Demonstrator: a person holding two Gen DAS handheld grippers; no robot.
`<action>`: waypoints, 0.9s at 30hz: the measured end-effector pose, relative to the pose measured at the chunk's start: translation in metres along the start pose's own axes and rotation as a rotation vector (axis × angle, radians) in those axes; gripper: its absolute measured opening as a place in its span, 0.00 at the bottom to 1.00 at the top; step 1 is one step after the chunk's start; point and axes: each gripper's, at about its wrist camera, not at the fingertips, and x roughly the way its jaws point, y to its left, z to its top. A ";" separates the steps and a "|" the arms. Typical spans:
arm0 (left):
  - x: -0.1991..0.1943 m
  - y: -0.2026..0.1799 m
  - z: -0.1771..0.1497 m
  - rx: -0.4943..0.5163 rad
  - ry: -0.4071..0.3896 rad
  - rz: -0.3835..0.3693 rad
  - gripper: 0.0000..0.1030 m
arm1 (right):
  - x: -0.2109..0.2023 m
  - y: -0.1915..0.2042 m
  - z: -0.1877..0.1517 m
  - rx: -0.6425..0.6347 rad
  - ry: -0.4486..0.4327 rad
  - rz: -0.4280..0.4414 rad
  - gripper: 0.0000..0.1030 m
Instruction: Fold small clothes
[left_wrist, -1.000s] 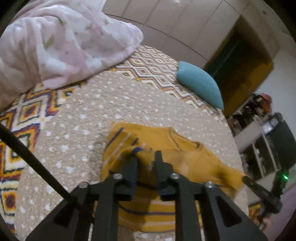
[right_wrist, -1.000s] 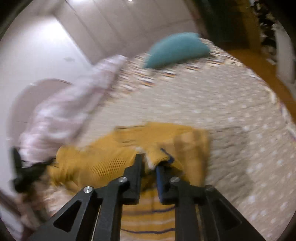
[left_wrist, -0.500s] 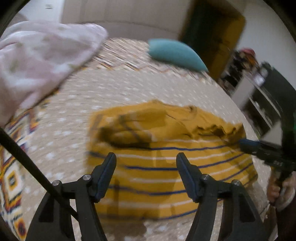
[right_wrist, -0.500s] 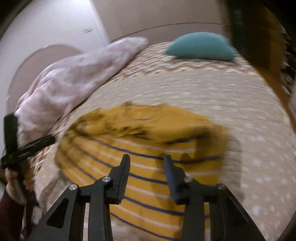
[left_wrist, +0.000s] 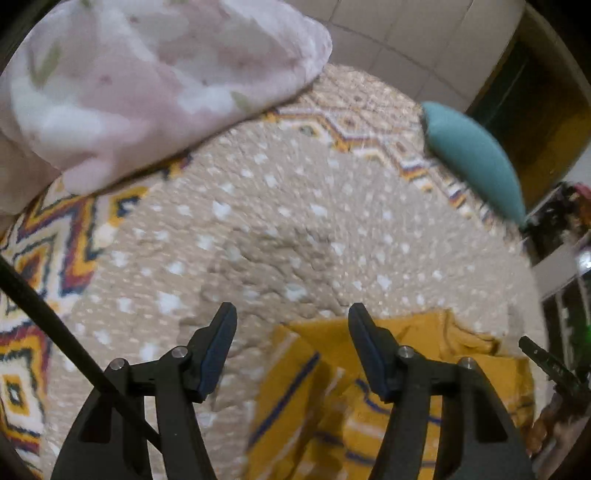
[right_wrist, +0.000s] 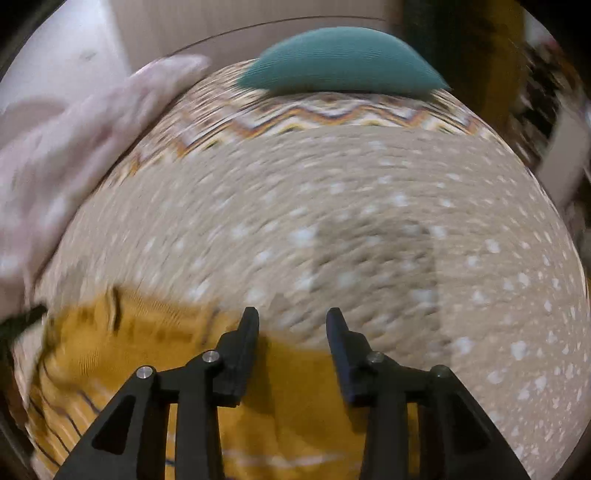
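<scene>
A small mustard-yellow shirt (left_wrist: 424, 373) with blue and white stripes lies folded on the beige dotted bedspread (left_wrist: 280, 229). In the left wrist view it sits low and to the right. My left gripper (left_wrist: 290, 325) is open and empty, above the shirt's left edge. In the right wrist view the shirt (right_wrist: 147, 358) lies low and to the left. My right gripper (right_wrist: 291, 325) is open and empty, above the shirt's right edge. The other gripper's tip (left_wrist: 546, 362) shows at the far right of the left wrist view.
A pink floral blanket (left_wrist: 147, 81) is heaped at the back left of the bed. A teal cushion (left_wrist: 476, 155) lies at the far edge, also in the right wrist view (right_wrist: 340, 66). A patterned border (left_wrist: 44, 240) runs around the bedspread. Shelves and clutter (left_wrist: 569, 229) stand beyond the bed.
Both grippers let go of the shirt and opened, then drew back and apart. The shirt now lies folded on the bed, lower in both views.
</scene>
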 end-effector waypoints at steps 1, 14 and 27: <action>-0.012 0.006 -0.003 0.015 -0.018 -0.010 0.61 | -0.016 -0.012 -0.001 0.019 -0.022 0.031 0.41; -0.061 0.038 -0.137 0.084 0.134 -0.287 0.79 | -0.139 -0.090 -0.197 0.071 0.027 0.268 0.71; -0.119 0.012 -0.144 0.108 0.095 -0.216 0.08 | -0.155 -0.079 -0.205 0.121 0.007 0.385 0.09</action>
